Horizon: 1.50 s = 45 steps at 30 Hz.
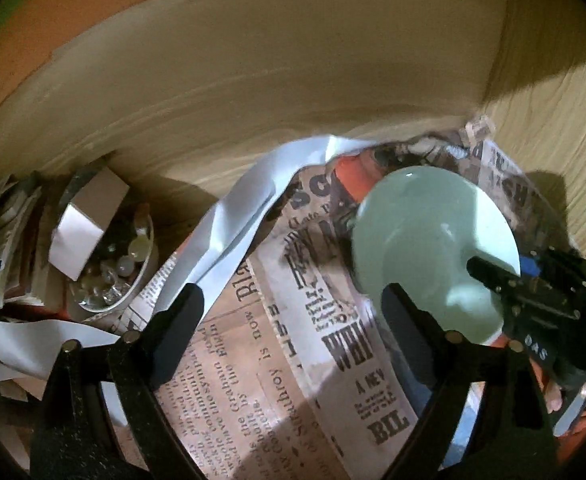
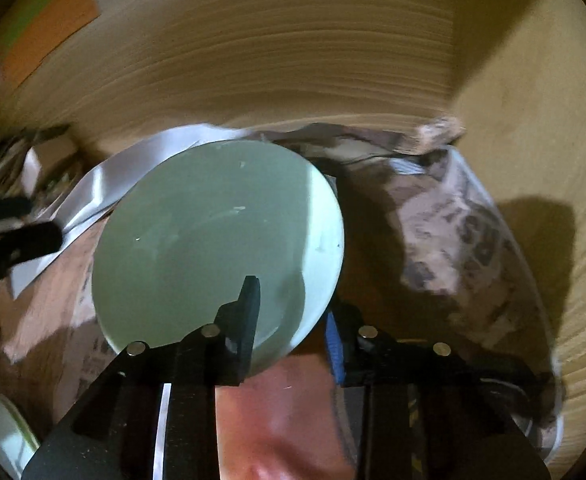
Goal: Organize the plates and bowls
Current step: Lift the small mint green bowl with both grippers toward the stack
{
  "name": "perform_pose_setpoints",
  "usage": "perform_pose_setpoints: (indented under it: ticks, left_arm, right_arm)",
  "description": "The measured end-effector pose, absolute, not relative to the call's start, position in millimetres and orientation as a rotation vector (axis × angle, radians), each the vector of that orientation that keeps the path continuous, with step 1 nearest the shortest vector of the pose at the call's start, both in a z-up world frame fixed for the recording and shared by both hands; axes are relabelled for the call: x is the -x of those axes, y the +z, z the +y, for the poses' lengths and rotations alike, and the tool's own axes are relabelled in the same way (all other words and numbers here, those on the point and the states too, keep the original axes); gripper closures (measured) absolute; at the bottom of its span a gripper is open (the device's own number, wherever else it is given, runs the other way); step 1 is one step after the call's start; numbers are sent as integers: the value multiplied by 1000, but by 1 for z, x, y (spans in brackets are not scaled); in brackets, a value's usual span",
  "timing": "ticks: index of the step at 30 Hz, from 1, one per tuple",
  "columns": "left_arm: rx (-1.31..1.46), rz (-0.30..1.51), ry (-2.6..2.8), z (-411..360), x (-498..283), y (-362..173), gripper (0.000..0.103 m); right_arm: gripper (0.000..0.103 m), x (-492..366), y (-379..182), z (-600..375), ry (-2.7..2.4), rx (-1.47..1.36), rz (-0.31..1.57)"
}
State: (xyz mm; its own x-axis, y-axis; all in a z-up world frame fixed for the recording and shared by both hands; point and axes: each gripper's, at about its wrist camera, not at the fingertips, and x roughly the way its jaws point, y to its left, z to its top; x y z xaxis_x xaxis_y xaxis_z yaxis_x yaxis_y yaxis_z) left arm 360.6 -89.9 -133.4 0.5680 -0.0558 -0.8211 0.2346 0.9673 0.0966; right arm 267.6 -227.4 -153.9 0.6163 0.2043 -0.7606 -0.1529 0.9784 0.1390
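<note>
A pale green bowl (image 2: pixel 213 240) is tilted above the newspaper-lined shelf (image 1: pixel 277 360). My right gripper (image 2: pixel 293 312) is shut on its rim: one finger (image 2: pixel 249 308) is inside the bowl and the blue-padded one (image 2: pixel 335 344) is outside. The bowl (image 1: pixel 433 248) also shows in the left wrist view at the right, with the right gripper (image 1: pixel 533 288) on its edge. My left gripper (image 1: pixel 293 312) is open and empty over the newspaper, left of the bowl.
A small bowl (image 1: pixel 113 264) of glass marbles with a cardboard piece sits at the left. A white paper strip (image 1: pixel 253 208) lies across the newspaper. Wooden walls (image 1: pixel 293 80) close in the back and right. A white dish edge (image 2: pixel 5 432) shows at the lower left.
</note>
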Motion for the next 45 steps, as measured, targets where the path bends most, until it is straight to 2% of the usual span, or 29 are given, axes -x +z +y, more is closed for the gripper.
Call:
perform_pose_setpoints:
  ticks: [3,5,9,11,14,16,26,45]
  left_arm:
    - [-216,1002,-170,-91,-365,-144,24]
    - [-219,1035,-170,-91,-368,-151,35]
    - [-184,1094,-207,-90,-376,-162,50]
    - [-172,1105,-243,-93,-376,-163,67]
    - [-209,1102,-272,-103,-372,-164,81]
    - [-228,1109,-284,-110,-371,-167,84]
    - [-260,1075,-256,-109,-362,-160,84]
    - [-169,901,-262,-73,-293,-102,84]
  right_arm:
    - [79,-261,-154,-221,267,-50,889]
    - [79,-256,-153,-218,293,-45,890]
    - [79,-261,-156,-209,309,-38,906]
    - [78,-262,-156,-209,311,-39,906]
    - [79,-259,-155,-209,315,-47,904]
    - [79,-264,-159,-209,320,-51,902]
    - [79,-261,-148,-209,331,-82,891]
    - [79,-217,-93,-190,373,-97,753]
